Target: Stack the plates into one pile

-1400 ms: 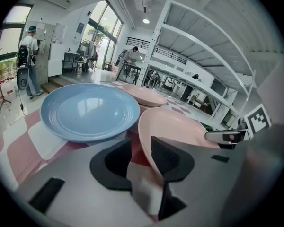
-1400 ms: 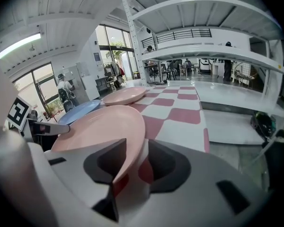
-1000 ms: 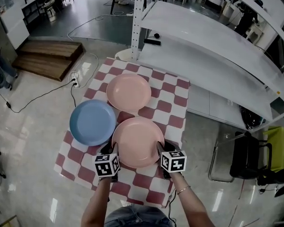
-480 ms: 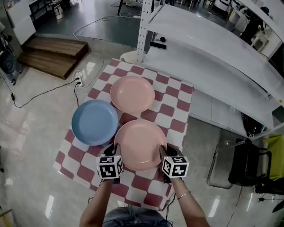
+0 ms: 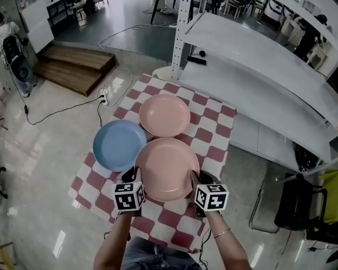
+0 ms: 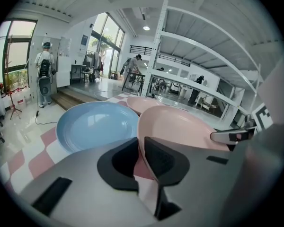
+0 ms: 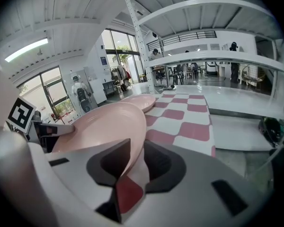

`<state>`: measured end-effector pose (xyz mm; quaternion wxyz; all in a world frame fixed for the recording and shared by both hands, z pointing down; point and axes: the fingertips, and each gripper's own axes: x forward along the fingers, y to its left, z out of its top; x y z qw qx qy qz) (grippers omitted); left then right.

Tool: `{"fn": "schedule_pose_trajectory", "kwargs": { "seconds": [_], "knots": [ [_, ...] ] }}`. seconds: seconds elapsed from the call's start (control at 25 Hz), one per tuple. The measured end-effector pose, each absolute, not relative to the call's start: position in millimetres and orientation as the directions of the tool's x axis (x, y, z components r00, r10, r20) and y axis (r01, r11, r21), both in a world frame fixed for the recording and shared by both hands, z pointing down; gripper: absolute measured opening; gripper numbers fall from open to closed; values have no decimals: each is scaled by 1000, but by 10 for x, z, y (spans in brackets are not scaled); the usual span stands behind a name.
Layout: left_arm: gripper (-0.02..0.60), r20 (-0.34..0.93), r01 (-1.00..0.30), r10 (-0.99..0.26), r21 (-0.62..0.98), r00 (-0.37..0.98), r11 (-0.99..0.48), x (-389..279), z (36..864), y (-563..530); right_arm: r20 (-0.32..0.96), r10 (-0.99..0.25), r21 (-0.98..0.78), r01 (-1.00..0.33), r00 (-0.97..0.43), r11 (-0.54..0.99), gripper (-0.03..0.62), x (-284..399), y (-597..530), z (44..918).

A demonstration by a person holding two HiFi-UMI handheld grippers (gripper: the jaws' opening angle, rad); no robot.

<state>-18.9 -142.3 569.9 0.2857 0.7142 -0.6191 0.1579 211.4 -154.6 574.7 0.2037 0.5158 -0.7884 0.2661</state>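
Three plates are on a red-and-white checked table (image 5: 215,146). The near pink plate (image 5: 168,169) hangs slightly above the cloth, held at both sides. My left gripper (image 5: 130,179) is shut on its left rim (image 6: 180,126), and its jaws have just been closing on that rim. My right gripper (image 5: 194,180) is shut on the right rim (image 7: 104,124), and its jaws closed a moment ago too. A blue plate (image 5: 117,145) lies to the left, with its edge under the lifted plate. A second pink plate (image 5: 164,115) lies behind.
White metal shelving (image 5: 259,66) runs along the table's far and right side. Wooden steps (image 5: 73,66) and a cable (image 5: 62,114) are on the floor to the left. A dark chair (image 5: 287,198) stands at the right. A person (image 6: 43,72) stands far off to the left.
Both grippers have risen with the near pink plate between them. The plate now looks larger and overlaps the blue plate's edge.
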Motion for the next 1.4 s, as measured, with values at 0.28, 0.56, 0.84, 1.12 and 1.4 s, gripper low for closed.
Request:
{"fn": "schedule_pose_trajectory", "kwargs": {
  "seconds": [0.28,0.56,0.84,1.12,1.4],
  "knots": [
    [49,577,-979,-807,201,123,-6,-543,5565,-1389,567,-692,-222,-892,-446,393,96,1747,-1647,5548],
    [46,569,-976,-816,213,96,34,-988,5523,-1424,573,-672,-213,-877,-469,430,96,1294,-1741,5515],
    [44,576,-973,-813,225,87,55,-1496,5585,-1558,591,-654,-211,-873,-472,440,96,775,-1912,5606],
    [44,577,-971,-813,228,82,64,-2041,5580,-1759,605,-646,-203,-875,-465,439,96,239,-2123,5666],
    [43,576,-971,-811,236,100,48,-2390,5604,-2032,625,-651,-176,-890,-431,421,97,-97,-2346,5711]
  ]
}}
